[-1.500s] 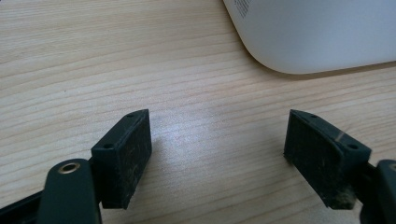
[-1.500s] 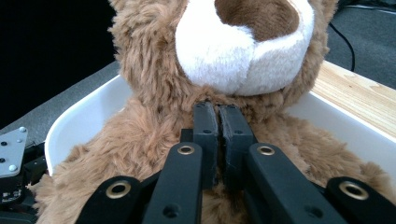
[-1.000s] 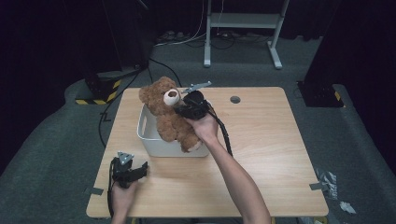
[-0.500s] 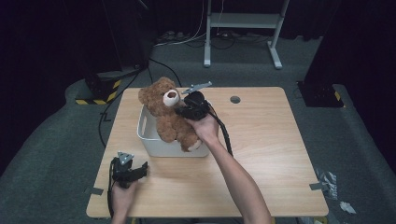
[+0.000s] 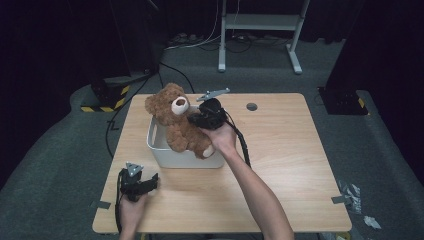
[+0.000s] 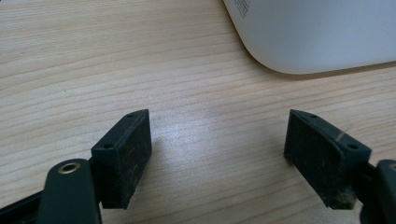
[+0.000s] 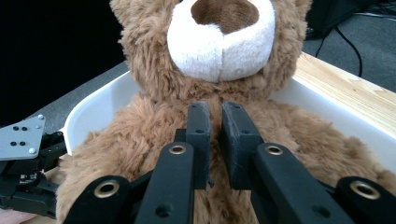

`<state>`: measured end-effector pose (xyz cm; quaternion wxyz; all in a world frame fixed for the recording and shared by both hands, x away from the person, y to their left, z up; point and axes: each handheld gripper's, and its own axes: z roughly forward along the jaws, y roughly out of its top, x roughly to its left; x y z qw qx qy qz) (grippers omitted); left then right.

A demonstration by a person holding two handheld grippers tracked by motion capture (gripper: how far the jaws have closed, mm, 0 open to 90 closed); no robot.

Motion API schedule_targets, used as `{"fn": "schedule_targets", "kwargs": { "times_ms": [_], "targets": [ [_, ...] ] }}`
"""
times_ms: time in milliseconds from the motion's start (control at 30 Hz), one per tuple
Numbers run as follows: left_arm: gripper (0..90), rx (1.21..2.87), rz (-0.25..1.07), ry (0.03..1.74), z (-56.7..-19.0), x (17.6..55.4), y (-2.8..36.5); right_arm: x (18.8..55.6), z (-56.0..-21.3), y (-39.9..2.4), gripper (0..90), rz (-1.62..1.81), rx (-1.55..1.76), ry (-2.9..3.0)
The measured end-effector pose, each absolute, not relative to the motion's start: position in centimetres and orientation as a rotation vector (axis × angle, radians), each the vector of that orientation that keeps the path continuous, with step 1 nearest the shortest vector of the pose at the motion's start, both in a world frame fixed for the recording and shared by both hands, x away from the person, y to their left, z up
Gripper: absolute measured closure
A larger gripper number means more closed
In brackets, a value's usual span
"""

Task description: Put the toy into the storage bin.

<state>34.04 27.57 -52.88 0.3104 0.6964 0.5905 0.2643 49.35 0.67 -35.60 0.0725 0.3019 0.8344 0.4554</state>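
Note:
A brown teddy bear [image 5: 180, 125] sits half in a white bin [image 5: 165, 155], head leaning over the bin's far left corner. In the right gripper view its pale muzzle and chest [image 7: 219, 46] loom close above the bin's rim [image 7: 93, 107]. My right gripper [image 5: 192, 120] points at the bear's chest. Its jaws have just been opening and now stand a narrow slit apart [image 7: 217, 121], with fur behind the slit and none clearly pinched. My left gripper [image 5: 152, 181] rests on the table in front of the bin, wide open [image 6: 217, 158], with only bare wood between its pads.
The wooden table [image 5: 290, 165] has a round cable hole [image 5: 252, 106] near its far edge. The bin's rounded corner [image 6: 317, 32] lies just ahead of the left jaws. A metal stand [image 5: 260, 30] and cables lie on the floor beyond.

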Motion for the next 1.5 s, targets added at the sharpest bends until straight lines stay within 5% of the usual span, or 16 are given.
{"fn": "schedule_targets", "kwargs": {
  "times_ms": [733, 1500],
  "targets": [
    [23.0, 1.839, 0.698, 1.56, -52.9, 34.1, 27.6, 48.3, -35.2, -1.9, 80.2, 1.433, 0.903, 2.443],
    [23.0, 1.839, 0.699, 1.56, -52.9, 34.1, 27.6, 47.3, -34.4, -5.1, 67.1, 1.485, 0.935, 2.337]
  ]
}}
